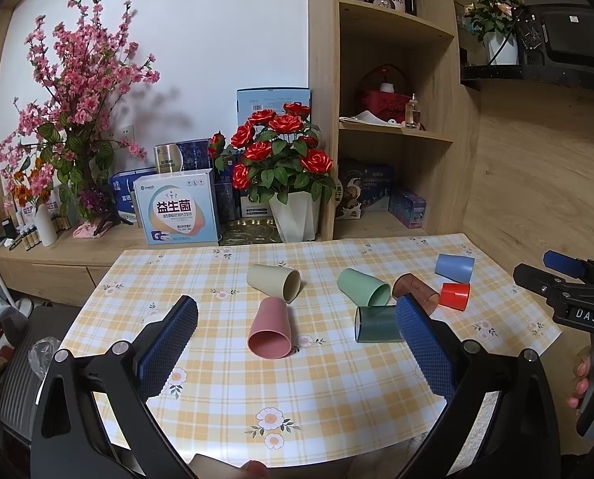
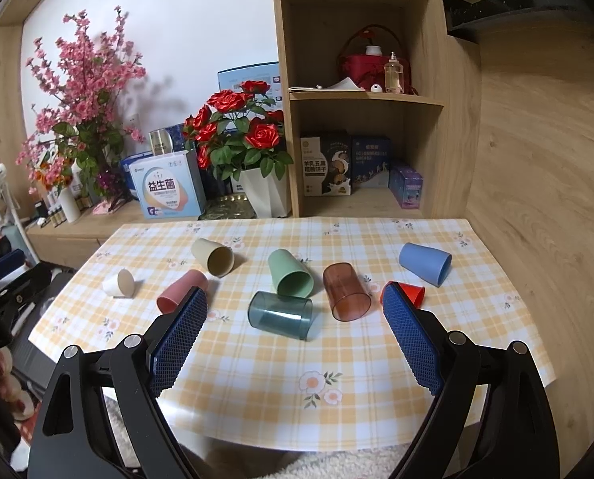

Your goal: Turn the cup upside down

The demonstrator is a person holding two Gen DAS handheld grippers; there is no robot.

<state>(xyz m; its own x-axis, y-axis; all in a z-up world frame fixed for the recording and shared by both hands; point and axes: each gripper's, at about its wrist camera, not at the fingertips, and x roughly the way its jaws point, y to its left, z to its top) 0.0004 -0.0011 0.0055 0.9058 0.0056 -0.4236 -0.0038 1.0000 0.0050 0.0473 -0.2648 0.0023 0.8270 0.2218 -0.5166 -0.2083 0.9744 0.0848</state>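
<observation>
Several cups lie on their sides on a yellow checked tablecloth (image 1: 316, 391). In the left wrist view: a pink cup (image 1: 271, 329), a beige cup (image 1: 273, 282), a light green cup (image 1: 364, 286), a dark teal clear cup (image 1: 376, 324), a brown clear cup (image 1: 414, 291), a small red cup (image 1: 454, 296) and a blue cup (image 1: 454, 268). My left gripper (image 1: 297, 317) is open and empty, above the table's near side, facing the pink cup. My right gripper (image 2: 295, 303) is open and empty, facing the teal cup (image 2: 279, 314) and brown cup (image 2: 345, 292). A small white cup (image 2: 119, 283) lies at the left.
Behind the table stands a low wooden counter with a red rose pot (image 1: 293, 183), a pink blossom arrangement (image 1: 69, 111) and boxes (image 1: 177, 211). A wooden shelf unit (image 1: 392, 119) rises at the back right. The right gripper (image 1: 572, 299) shows at the right edge of the left wrist view.
</observation>
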